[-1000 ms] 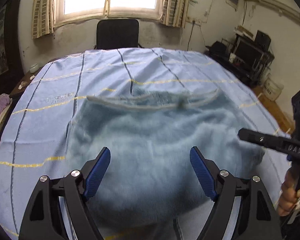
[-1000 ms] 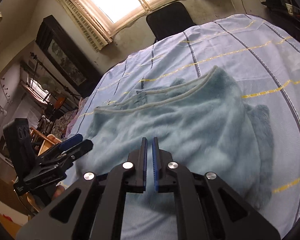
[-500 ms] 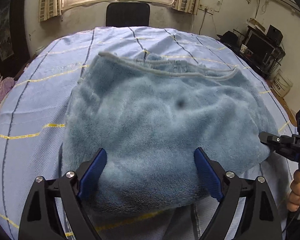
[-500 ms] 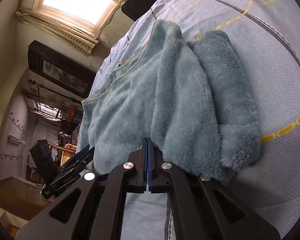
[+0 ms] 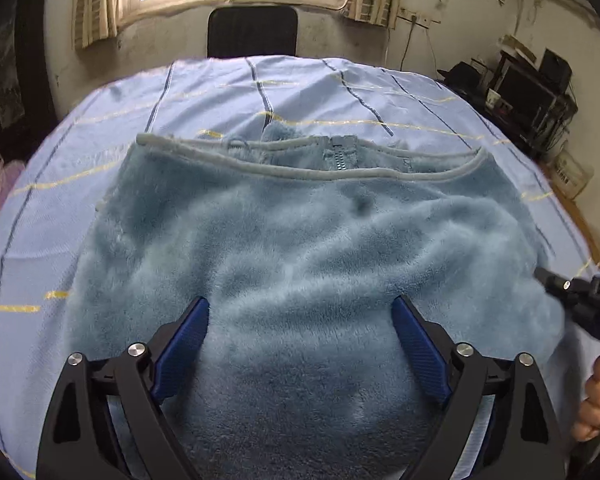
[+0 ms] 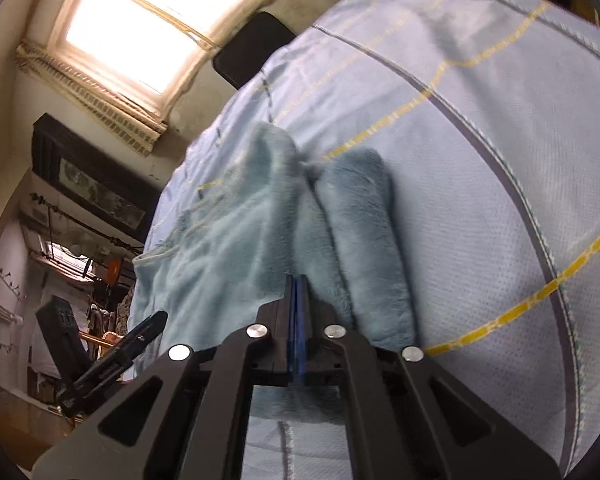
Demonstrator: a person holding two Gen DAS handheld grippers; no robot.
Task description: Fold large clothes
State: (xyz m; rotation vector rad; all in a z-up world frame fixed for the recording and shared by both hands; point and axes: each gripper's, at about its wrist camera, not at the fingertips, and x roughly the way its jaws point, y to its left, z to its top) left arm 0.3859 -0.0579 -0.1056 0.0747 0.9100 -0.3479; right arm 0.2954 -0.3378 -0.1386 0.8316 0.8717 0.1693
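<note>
Two grippers work a blue fleece garment (image 5: pixel 300 248) spread mid-frame over the striped sheet (image 5: pixel 100 120): the left gripper (image 5: pixel 300 344) hovers jaws wide apart, the right gripper (image 6: pixel 296 292) pinches a fleece fold, its side lettering at the left view's right edge cut off and unreadable.

Left gripper (image 5: pixel 300 344) hovers low, jaws spread wide, blue pads (image 5: pixel 418 354) facing each other. Right gripper (image 6: pixel 297 300) has its jaws pressed together, apparently pinching something. A bare hand (image 5: pixel 598 404) grips the right handle.
</note>
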